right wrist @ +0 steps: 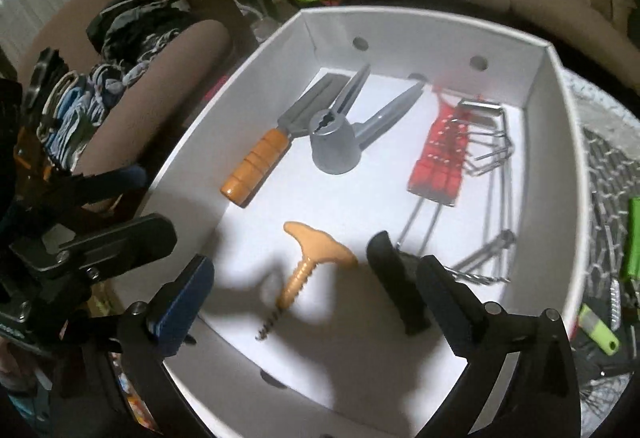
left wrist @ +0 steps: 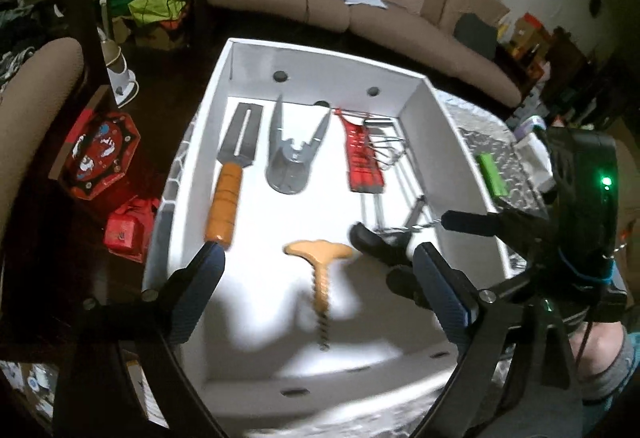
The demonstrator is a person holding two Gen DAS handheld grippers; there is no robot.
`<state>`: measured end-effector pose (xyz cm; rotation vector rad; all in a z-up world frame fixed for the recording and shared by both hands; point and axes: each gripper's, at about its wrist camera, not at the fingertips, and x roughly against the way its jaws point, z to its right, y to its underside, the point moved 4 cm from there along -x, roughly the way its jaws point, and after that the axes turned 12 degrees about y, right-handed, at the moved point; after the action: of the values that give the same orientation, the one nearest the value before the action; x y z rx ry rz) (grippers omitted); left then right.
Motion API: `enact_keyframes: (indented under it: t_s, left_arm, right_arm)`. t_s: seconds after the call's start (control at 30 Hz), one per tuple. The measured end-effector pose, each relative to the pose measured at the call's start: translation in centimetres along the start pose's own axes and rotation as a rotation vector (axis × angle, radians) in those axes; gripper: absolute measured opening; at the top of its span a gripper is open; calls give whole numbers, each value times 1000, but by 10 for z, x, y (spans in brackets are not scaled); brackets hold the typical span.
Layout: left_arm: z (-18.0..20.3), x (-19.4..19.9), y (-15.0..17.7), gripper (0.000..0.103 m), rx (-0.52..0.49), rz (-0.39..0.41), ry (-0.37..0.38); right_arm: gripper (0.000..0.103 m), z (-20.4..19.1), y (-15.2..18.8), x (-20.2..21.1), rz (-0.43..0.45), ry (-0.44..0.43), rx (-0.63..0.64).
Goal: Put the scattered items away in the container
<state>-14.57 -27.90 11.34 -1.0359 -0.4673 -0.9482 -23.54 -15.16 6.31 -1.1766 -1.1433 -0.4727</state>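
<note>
Box point(right wrist: 560, 126): we had corkscrew point(right wrist: 308, 262), spatula point(right wrist: 256, 166), red grater point(right wrist: 440, 154) inside.
Left: green lighter point(right wrist: 632, 238) at 3 o'clock on worktop.
Fingers: left gripper point(left wrist: 320, 290), right gripper point(right wrist: 316, 302) wide open, empty.

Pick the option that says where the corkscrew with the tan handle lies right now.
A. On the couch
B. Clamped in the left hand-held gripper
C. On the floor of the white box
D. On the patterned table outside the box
C: the corkscrew lies loose on the floor of the white box, with no fingers touching it.
</note>
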Motion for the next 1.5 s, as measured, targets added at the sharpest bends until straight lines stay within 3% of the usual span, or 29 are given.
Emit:
enact_keyframes:
  t_s: [0.5,0.93,1.27,1.5]
  left_arm:
    - [65,48,50,103,-21,38,30]
    - [139,73,88,103,-167,72,-113]
    - [187,52,114,103,-213,55,-103]
    - [218,5,138,103,-239,46,-98]
  right_arm:
    - [103,8,50,71,71,30,-17]
    - [103,40,111,134,141,78,-42]
    - [103,86,159,168,176,98,-95]
    - [103,132,200,176,190,148,-157]
